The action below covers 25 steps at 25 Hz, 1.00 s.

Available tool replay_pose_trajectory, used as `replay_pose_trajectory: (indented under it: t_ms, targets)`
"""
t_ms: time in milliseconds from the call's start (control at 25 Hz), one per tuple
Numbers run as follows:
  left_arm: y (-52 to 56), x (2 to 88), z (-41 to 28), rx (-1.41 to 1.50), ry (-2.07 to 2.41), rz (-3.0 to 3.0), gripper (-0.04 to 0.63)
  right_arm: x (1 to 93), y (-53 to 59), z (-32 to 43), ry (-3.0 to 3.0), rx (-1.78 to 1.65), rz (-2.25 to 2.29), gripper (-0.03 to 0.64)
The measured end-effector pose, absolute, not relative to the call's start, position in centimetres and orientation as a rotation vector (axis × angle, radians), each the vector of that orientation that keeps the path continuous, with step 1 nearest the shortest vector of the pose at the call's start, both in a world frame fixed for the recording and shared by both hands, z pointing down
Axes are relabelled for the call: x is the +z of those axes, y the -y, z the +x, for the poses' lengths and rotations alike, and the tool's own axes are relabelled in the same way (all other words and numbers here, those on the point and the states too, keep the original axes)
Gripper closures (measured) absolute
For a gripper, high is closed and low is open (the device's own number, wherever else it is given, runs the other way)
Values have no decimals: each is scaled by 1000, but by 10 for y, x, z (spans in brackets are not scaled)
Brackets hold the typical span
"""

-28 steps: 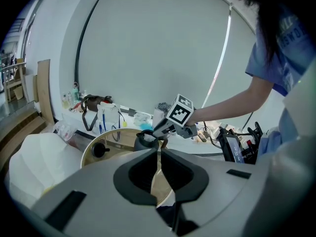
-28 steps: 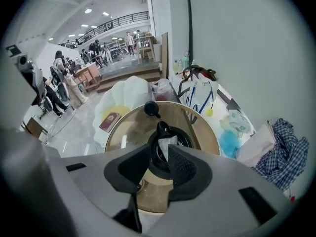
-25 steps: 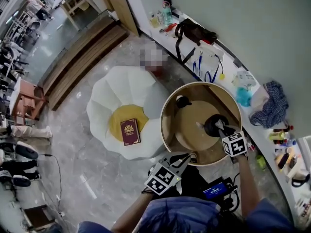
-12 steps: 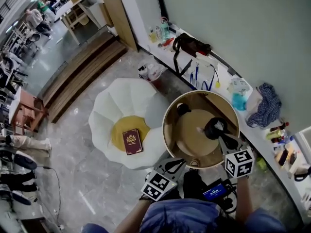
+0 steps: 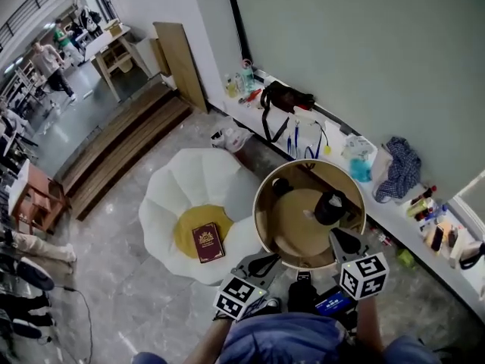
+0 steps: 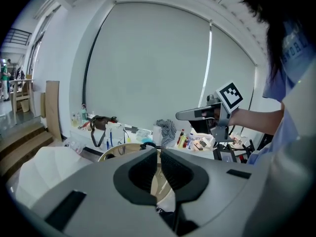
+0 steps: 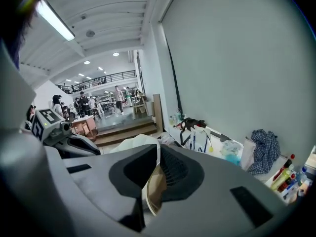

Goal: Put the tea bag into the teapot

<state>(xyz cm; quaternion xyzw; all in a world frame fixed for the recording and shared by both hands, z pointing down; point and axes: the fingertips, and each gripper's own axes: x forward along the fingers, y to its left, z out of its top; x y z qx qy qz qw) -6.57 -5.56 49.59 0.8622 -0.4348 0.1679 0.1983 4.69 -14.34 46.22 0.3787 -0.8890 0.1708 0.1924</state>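
Grey marble floor (image 5: 114,211), pale green wall (image 5: 364,44)

Person's left gripper (image 5: 267,262) low at left, fingers (image 6: 140,171) together, right gripper (image 5: 338,239) beside it, fingers (image 7: 181,174) just closing, nothing between

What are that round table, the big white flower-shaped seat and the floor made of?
The round table looks like wood or veneer: tan, matt, with a raised rim. The flower-shaped seat is probably padded fabric or foam: puffy white petals, yellow middle. The floor seems polished stone or tile: grey, veined, glossy reflections.
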Motion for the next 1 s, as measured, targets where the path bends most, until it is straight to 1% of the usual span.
replay_pose_trajectory:
  t_ms: [440, 720, 1000]
  targets:
    - [-9, 482, -64, 448, 1084, 2541, 575, 445, 47, 33, 2486, 462, 1172, 584]
    - [-34, 480, -55, 416, 1010, 2586, 575, 451, 8, 48, 2412, 472, 1245, 586]
    - [-40, 473, -38, 383, 995, 2592, 575, 438, 1, 82, 2323, 319, 1265, 586]
